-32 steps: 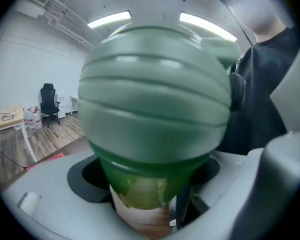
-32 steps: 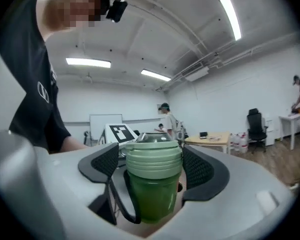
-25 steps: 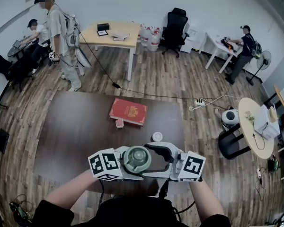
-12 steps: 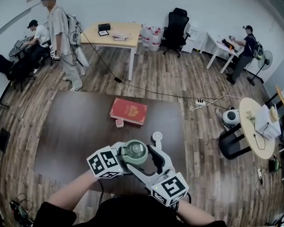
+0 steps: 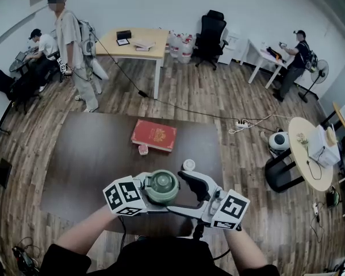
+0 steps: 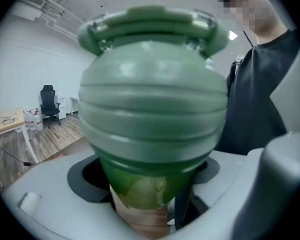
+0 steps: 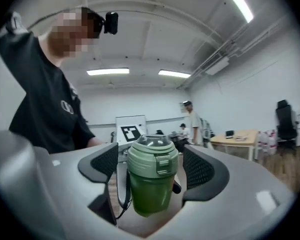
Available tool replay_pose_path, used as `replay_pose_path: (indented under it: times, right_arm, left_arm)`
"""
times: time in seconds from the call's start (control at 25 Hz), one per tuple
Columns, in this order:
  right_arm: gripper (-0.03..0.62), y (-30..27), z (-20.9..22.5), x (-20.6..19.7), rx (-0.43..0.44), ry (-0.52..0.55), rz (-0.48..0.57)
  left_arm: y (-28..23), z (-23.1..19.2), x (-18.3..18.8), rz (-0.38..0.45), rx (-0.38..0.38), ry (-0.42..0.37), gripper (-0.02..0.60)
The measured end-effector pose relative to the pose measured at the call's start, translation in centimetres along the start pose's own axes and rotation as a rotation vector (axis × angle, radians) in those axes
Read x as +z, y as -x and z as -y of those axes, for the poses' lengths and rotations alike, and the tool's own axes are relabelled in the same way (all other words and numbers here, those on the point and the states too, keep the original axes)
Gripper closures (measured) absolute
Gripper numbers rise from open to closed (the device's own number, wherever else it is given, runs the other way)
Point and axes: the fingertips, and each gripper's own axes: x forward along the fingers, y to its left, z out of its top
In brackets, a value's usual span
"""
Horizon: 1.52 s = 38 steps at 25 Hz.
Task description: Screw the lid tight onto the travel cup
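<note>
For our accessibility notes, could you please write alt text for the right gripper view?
A green cup with its lid on is between the right gripper's open jaws, neither pad touching it. Behind it are a marker cube, a person in a dark shirt at left, and an office desk at right.

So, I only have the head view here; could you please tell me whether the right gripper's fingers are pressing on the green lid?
Observer: No; in the right gripper view the right gripper has its fingers apart, a gap either side of the pale green ribbed plastic lid.
Operator: And does the left one have the cup?
Observer: Yes; the left gripper view shows the left gripper closed on the translucent dark green travel cup, under the lid.
</note>
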Motion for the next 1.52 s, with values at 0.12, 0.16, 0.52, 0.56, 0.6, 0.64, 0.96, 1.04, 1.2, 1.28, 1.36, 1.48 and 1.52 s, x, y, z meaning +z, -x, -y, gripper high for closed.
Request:
replay_pose_path:
  times: [0.12,0.16,0.52,0.56,0.6,0.64,0.96,1.04,1.2,1.28,1.36,1.48,1.52]
  right_arm:
    - [0.195,0.9,0.0,-0.8,0.213,0.012,-0.039]
    - [0.195,0.9,0.1,-0.8,0.256,0.003,-0.043]
    - [0.227,-0.3,0.2,0.0,0.189,-0.009,0.015]
    - [0.229,-0.6,0.3,0.0,0.108,-0.016,0.03]
    - [0.23,-1.0,0.4,-0.1,0.015,-0.029,0.045]
    - [0.23,-1.3,0.6,-0.2,-0.089,-0.043,0.057]
    - [0.229,-2.3,1.2,-0.4,-0.609,0.006,-0.019]
    - [0.227,-2.3,1.3,-0.2,-0.515,0.023,-0.027]
    - [0.223,-1.1,0.9,0.1,-0.216,0.085,-0.016]
    - [0.223,-0.6,1.0,0.0,-0.036,0.038,-0.008]
    - [0.221,-0.2,0.8,-0.3,0.118,0.017,-0.024]
    - [0.221,-0.4,0.3,-0.4,0.263,0.012,-0.063]
    - [0.221,-0.6,0.4,-0.2,0.27,0.0,-0.061]
  left_arm:
    - [-0.5,1.2,-0.1,-0.022,-0.027,-0.025,0.169]
    - [-0.7,1.5,0.0,-0.026,-0.033,-0.032,0.169]
    - [-1.0,0.7,0.5,-0.021,0.003,-0.045,0.169]
    - [-0.8,0.4,0.3,-0.018,0.014,-0.036,0.169]
    - [-0.7,0.1,0.1,-0.011,0.023,-0.019,0.169]
    - [-0.5,-0.3,0.0,-0.003,0.034,-0.002,0.17]
    - [-0.9,-2.0,0.4,0.033,0.095,0.035,0.17]
    - [-0.6,-2.2,0.5,0.031,0.092,0.027,0.17]
    - [-0.2,-1.4,0.8,0.011,0.058,0.003,0.17]
    - [-0.2,-0.8,0.7,0.0,0.031,-0.01,0.17]
    - [-0.5,0.0,0.5,-0.014,0.004,-0.023,0.17]
    - [-0.8,0.6,0.3,-0.025,-0.012,-0.039,0.17]
    - [-0.7,0.4,0.4,-0.018,-0.003,-0.033,0.17]
